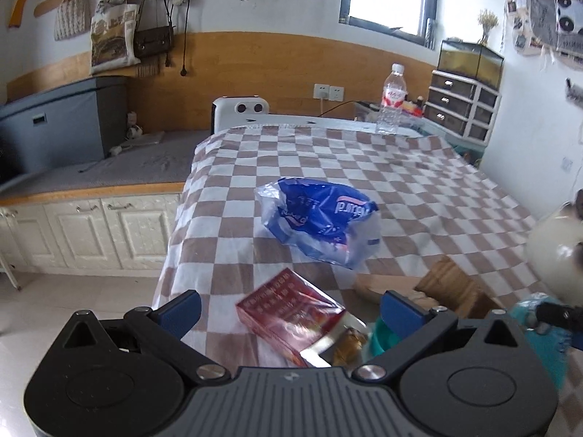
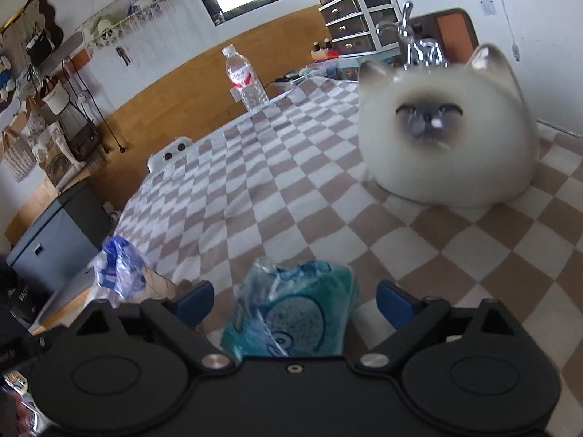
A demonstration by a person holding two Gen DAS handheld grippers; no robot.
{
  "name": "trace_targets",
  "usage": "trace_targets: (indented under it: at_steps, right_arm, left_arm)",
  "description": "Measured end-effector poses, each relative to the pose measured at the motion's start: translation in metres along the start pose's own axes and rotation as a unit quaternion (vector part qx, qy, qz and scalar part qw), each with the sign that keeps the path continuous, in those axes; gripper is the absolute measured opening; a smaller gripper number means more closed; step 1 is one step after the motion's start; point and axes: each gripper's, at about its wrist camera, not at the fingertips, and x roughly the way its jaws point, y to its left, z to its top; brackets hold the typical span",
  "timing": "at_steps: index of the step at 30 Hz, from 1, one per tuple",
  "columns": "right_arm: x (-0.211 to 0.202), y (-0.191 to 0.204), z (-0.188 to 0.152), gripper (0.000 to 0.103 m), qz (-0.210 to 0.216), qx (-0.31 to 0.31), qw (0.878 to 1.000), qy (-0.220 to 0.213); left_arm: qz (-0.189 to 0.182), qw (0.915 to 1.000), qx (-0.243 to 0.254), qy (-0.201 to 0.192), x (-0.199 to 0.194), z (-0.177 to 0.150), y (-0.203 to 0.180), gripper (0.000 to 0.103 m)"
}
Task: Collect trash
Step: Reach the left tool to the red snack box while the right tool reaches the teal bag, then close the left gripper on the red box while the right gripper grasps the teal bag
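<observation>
red pack (image 1: 291, 318) | flat, long axis diagonal | left gripper (image 1: 289, 309) agape

1. A table draped in a brown-and-white checked cloth (image 1: 419, 189) carries the scene.
2. A crumpled blue bag (image 1: 320, 218) lies near the middle of the cloth.
3. A red pack (image 1: 291, 317) sits at the near edge, with a brown paper bag (image 1: 448, 284) just beside it to the right.
4. A teal packet (image 2: 291, 313) rests on the cloth close to the right wrist camera.
5. A white cat figure (image 2: 448, 127) sits on the cloth on the right side.
6. A clear water bottle (image 1: 391, 98) stands upright at the far end, well apart from the rest.
</observation>
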Motion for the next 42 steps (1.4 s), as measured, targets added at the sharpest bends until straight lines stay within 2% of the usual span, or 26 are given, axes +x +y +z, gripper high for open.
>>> trace_targets:
  at_steps: [4, 6, 10, 12, 15, 19, 26, 29, 34, 36, 39, 41, 42]
  right_arm:
    - [0.0, -0.004, -0.003, 0.075, 0.006, -0.006, 1.0, 0.004]
    - [-0.002, -0.006, -0.006, 0.072, 0.026, -0.003, 1.0, 0.007]
    - [-0.005, -0.008, -0.01, 0.064, 0.04, -0.013, 0.999, 0.007]
    - [-0.006, -0.011, -0.011, 0.063, 0.049, -0.003, 0.999, 0.008]
    - [-0.01, -0.014, -0.012, 0.061, 0.056, 0.003, 0.998, 0.007]
    - [-0.012, -0.015, -0.012, 0.059, 0.059, 0.007, 0.998, 0.007]
    - [-0.015, -0.011, -0.012, 0.057, 0.06, -0.007, 0.998, 0.01]
    - [-0.016, -0.008, -0.014, 0.057, 0.06, -0.016, 0.998, 0.011]
    - [-0.019, -0.006, -0.015, 0.053, 0.061, -0.021, 0.998, 0.007]
    - [-0.021, -0.007, -0.015, 0.049, 0.061, -0.02, 0.998, 0.002]
    - [-0.022, -0.01, -0.014, 0.047, 0.061, -0.016, 0.998, -0.004]
    - [-0.023, -0.01, -0.014, 0.046, 0.058, -0.016, 0.998, -0.007]
    - [-0.023, -0.01, -0.014, 0.046, 0.056, -0.017, 0.998, -0.009]
  left_arm:
    - [0.028, 0.9994, 0.015, 0.012, 0.021, 0.005, -0.014, 0.103]
    - [0.045, 0.9985, 0.019, 0.026, 0.033, 0.007, -0.021, 0.103]
    - [0.09, 0.994, 0.041, 0.046, 0.05, 0.0, -0.029, 0.103]
    - [0.101, 0.9926, 0.042, 0.052, 0.052, -0.005, -0.028, 0.103]
    - [0.102, 0.9928, 0.034, 0.053, 0.045, -0.007, -0.024, 0.103]
    - [0.091, 0.9926, 0.058, 0.056, 0.033, -0.012, -0.021, 0.103]
    - [0.089, 0.9926, 0.043, 0.071, 0.024, -0.019, 0.003, 0.103]
    - [0.075, 0.9931, 0.045, 0.078, 0.023, -0.027, 0.01, 0.103]
    - [0.05, 0.997, 0.028, 0.052, 0.023, -0.021, 0.018, 0.102]
    - [0.042, 0.9977, 0.033, 0.042, 0.026, -0.016, 0.017, 0.099]
    - [0.028, 0.9976, 0.039, 0.049, 0.032, -0.011, 0.016, 0.084]
    - [0.015, 0.9978, 0.038, 0.053, 0.035, -0.01, 0.014, 0.063]
    - [0.01, 0.9977, 0.039, 0.055, 0.035, -0.01, 0.013, 0.058]
